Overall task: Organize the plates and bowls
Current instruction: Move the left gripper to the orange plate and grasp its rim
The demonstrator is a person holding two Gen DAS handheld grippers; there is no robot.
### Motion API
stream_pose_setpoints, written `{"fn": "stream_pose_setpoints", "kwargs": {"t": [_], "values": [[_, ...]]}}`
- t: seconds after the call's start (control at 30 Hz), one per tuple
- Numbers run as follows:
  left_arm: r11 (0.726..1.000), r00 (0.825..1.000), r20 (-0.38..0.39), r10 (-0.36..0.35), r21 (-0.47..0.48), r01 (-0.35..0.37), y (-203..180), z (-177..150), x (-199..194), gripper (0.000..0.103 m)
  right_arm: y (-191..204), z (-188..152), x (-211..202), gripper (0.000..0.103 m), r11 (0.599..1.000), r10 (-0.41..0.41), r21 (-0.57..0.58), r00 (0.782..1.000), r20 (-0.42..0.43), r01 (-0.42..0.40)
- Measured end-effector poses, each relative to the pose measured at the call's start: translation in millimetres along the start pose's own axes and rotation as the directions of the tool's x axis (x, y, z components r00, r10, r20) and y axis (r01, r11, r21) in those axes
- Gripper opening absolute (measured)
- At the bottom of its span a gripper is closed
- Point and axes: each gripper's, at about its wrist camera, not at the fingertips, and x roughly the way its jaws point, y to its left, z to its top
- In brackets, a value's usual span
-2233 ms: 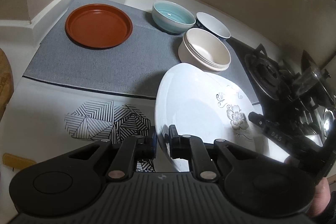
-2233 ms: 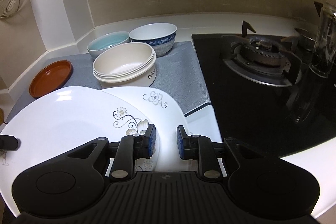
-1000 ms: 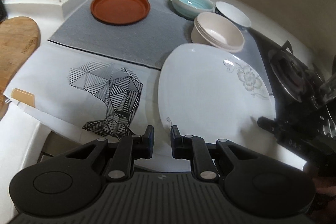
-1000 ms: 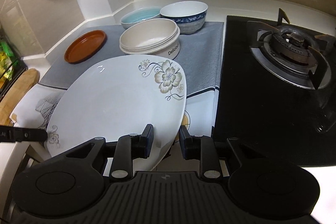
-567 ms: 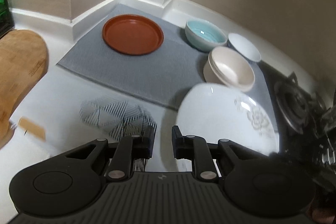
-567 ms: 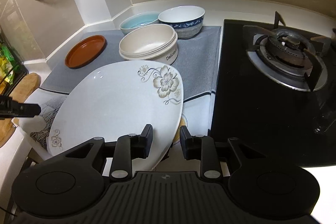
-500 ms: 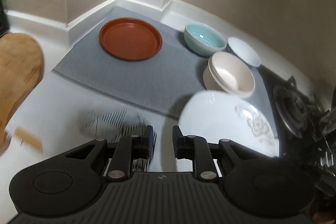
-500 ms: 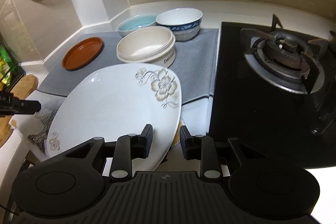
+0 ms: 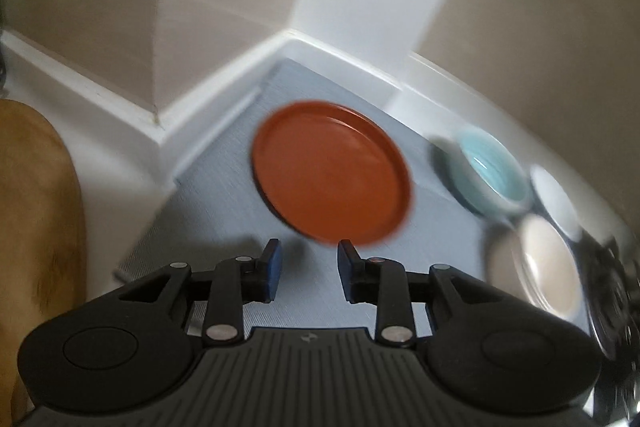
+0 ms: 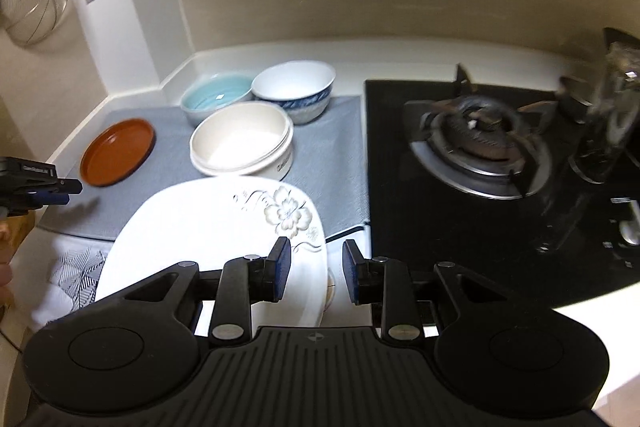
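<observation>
Released flowered plate (image 10: 200,227), left pinched in right gripper (image 10: 316,269) alone; swung left gripper (image 9: 308,265), jaws just parted and empty, toward orange plate (image 9: 330,175) near counter's back corner.

Three bowls can be counted on the grey mat (image 10: 340,147): a teal bowl (image 10: 218,97), a blue-and-white bowl (image 10: 294,87) and a cream bowl (image 10: 242,141). Two plates are seen, a brown plate (image 10: 118,151) and a white flowered plate (image 10: 208,239). One strainer (image 10: 34,1) is hung on the wall, one burner (image 10: 480,135) is visible on the stove, and two grippers are counted.
</observation>
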Motion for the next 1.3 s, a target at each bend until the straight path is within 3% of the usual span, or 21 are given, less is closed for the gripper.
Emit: {"fn": "stream_pose_setpoints", "kwargs": {"t": [0.13,0.33,0.37,0.4,0.47,0.73,1.0,1.13,1.3], "values": [[0.996,1.0,0.016,0.019,-0.092,-0.018,17,19,21,0.034,7,3,-13,0.03,1.0,-0.014,-0.013,1.0,0.006,0.014],[0.992,1.0,-0.001,0.014,-0.128,-0.014,21,25,44,0.035,27,22,2,0.03,0.997,0.025,-0.07,1.0,-0.007,-0.025],[0.993,1.0,-0.005,0.013,-0.12,-0.014,20,24,45,0.028,30,27,4,0.03,0.997,0.038,-0.074,0.999,-0.003,-0.038],[0.994,1.0,-0.008,0.015,-0.107,-0.016,20,23,46,0.013,34,31,5,0.03,0.996,0.05,-0.078,0.999,0.003,-0.05],[0.996,1.0,-0.015,0.002,-0.091,-0.004,22,21,45,0.013,42,40,10,0.03,0.994,0.07,-0.09,0.998,0.007,-0.069],[1.0,0.998,-0.061,-0.024,-0.015,0.023,44,-14,-3,0.012,89,56,31,0.03,0.962,0.205,-0.181,0.979,-0.017,-0.205],[0.998,0.99,-0.136,-0.034,0.056,0.041,65,-67,-70,0.014,155,52,62,0.03,0.898,0.355,-0.233,0.927,-0.122,-0.374],[0.996,0.989,-0.14,-0.038,0.073,0.049,68,-82,-85,0.015,190,45,83,0.03,0.871,0.37,-0.263,0.907,-0.201,-0.414],[0.997,0.991,-0.127,-0.032,0.069,0.041,68,-85,-85,0.016,217,32,107,0.03,0.863,0.31,-0.309,0.902,-0.299,-0.399]]}}
